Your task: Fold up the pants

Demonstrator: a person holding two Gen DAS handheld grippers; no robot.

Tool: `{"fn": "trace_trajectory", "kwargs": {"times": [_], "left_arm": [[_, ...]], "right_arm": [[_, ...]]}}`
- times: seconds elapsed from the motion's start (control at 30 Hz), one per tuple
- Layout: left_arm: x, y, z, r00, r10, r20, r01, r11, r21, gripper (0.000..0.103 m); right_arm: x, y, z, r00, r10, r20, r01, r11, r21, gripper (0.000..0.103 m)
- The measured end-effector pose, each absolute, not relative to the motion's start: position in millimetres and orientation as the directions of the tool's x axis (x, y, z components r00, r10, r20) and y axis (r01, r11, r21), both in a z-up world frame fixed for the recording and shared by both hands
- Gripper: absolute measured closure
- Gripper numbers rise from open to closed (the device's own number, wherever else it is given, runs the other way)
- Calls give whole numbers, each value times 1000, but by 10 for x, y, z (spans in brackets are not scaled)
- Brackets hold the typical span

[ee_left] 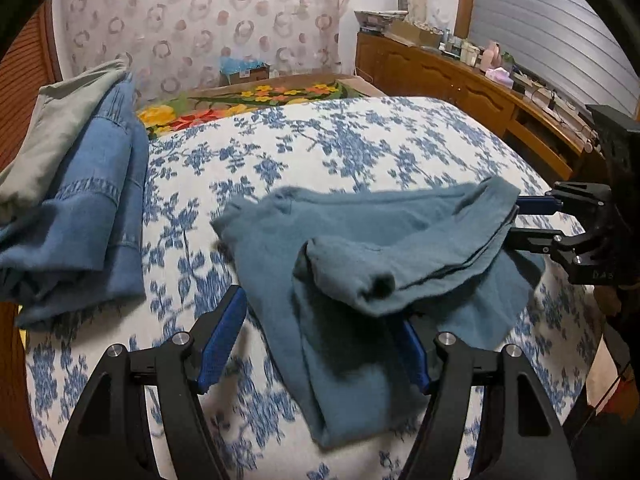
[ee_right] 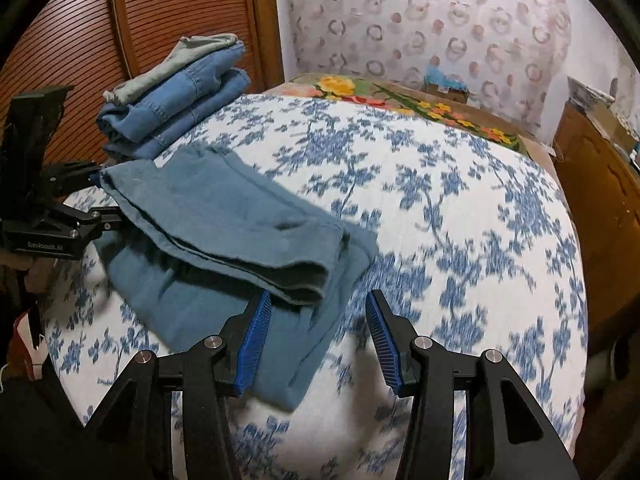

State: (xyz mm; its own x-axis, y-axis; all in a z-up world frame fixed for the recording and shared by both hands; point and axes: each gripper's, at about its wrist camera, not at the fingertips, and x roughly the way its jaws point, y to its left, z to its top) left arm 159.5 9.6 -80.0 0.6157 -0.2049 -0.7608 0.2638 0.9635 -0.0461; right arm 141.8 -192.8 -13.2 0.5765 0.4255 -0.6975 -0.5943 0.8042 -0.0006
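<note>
Left hand-held gripper [ee_left: 320, 344] and right hand-held gripper [ee_right: 318, 340], both spread, nothing pinched (teal pants [ee_left: 360, 248] half-folded on bed [ee_right: 440, 220]): align edges squarely before pressing flat.

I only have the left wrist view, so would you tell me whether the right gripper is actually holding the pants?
Observer: No. The right wrist view shows the right gripper open, with only the pants' lower layer and bedspread between its pads.
Operator: Where does the top fold end?
Observer: Just ahead of one pad's tip, not clamped.
Operator: And my left gripper?
Observer: Seen from there, the left gripper is open, with the pants' opposite edge between its fingers.
</note>
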Motion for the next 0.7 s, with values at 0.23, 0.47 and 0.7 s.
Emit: {"fn": "trace_trajectory", "kwargs": {"times": [0.23, 0.47, 0.7], "left_arm": [[1850, 198, -806, 617, -208, -759, 243, 968, -67, 32], [2004, 266, -862, 610, -215, -763, 239, 968, -82, 32], [2066, 323, -898, 611, -211, -763, 227, 970, -87, 31]], "right_arm": [[1719, -1873, -107, 575, 447, -685, -586, 809, 36, 52], [1900, -1864, -124, 582, 451, -677, -553, 830, 76, 52], [2082, -1858, -205, 570, 439, -695, -534, 840, 94, 52]]}}
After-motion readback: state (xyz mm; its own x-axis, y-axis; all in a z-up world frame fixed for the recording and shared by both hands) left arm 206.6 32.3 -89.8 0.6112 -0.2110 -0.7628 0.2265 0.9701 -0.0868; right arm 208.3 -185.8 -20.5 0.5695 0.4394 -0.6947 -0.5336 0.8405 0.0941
